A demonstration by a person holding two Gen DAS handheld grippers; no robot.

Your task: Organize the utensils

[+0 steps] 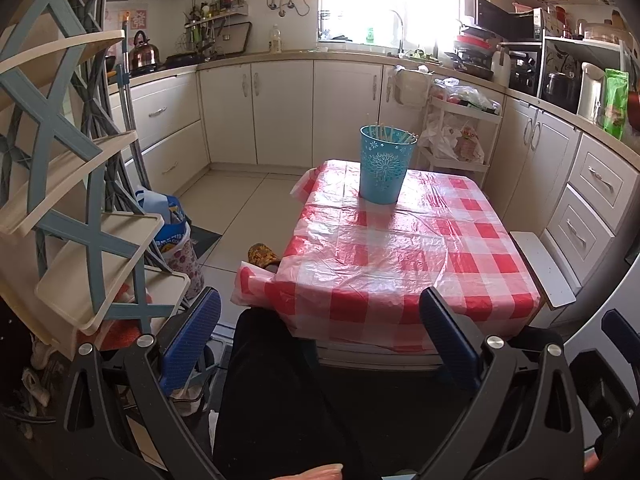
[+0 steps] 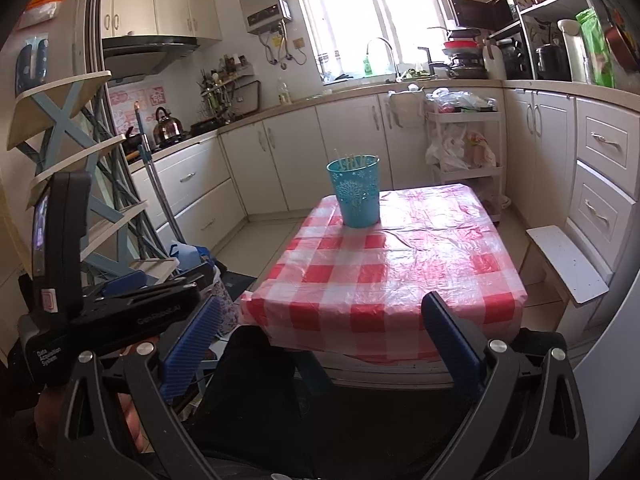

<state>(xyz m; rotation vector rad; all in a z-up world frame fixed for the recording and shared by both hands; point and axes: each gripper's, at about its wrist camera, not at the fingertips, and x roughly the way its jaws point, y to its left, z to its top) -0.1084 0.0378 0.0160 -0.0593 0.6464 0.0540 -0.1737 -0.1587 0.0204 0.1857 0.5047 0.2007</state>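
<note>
I hold both tools back from the table point(image 1: 400, 264), above my lap. The left gripper point(image 1: 320, 344) has its jaws spread and empty; the right gripper point(image 2: 320, 344) likewise. The blue holder point(image 1: 386, 164) stands upright at the far end of the checked cloth, with thin utensil ends point(image 1: 394, 133) showing above its rim. No loose utensils are visible, so sorting appears complete.

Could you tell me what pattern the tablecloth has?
Red and white checks on the tablecloth; clearest in the left wrist view.
</note>
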